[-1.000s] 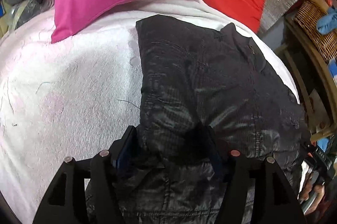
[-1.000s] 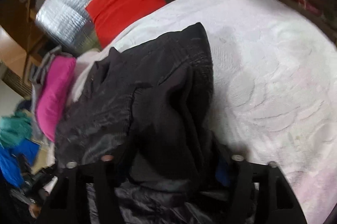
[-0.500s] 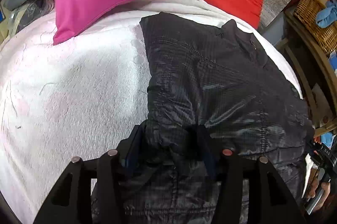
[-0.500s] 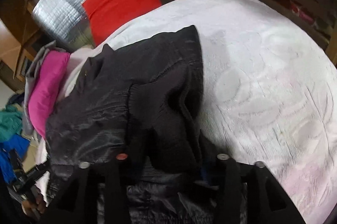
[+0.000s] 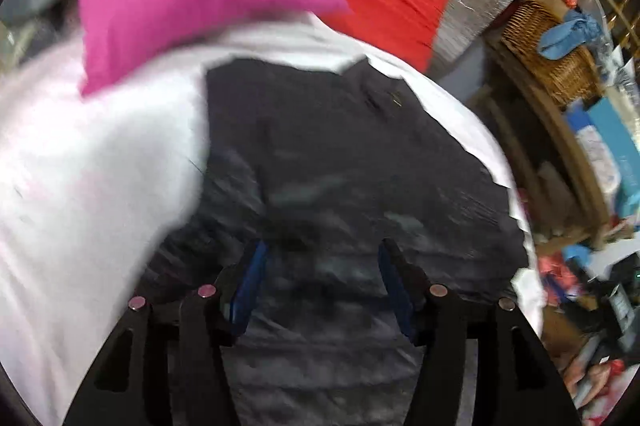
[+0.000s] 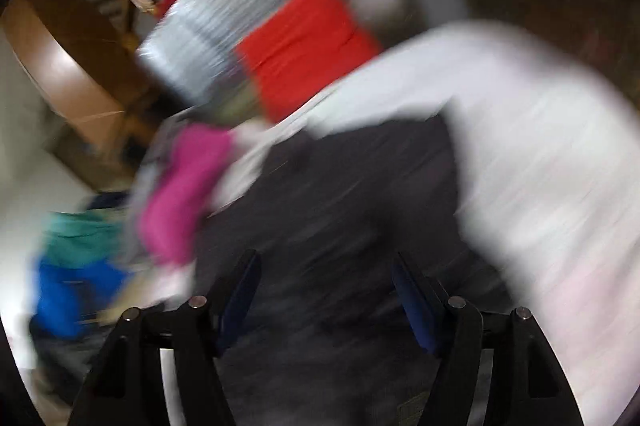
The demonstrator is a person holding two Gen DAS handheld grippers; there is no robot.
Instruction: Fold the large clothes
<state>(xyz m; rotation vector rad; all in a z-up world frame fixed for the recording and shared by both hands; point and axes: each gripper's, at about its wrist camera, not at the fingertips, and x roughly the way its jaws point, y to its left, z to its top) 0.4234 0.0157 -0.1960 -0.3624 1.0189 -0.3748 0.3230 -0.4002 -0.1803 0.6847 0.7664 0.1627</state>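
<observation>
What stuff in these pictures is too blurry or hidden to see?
- Right wrist view: motion blur smears the black jacket; its folds are unreadable.
- Left wrist view: the jacket's near hem runs behind the left gripper and off the bottom edge.
- Left wrist view: clutter beside the wicker basket is too small and blurred.

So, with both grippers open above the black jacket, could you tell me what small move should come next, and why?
Probably draw both grippers back: the left gripper and right gripper stand open, and the black jacket lies on the white bedspread, gripped by neither. The blur hides the fold's neatness.
</observation>
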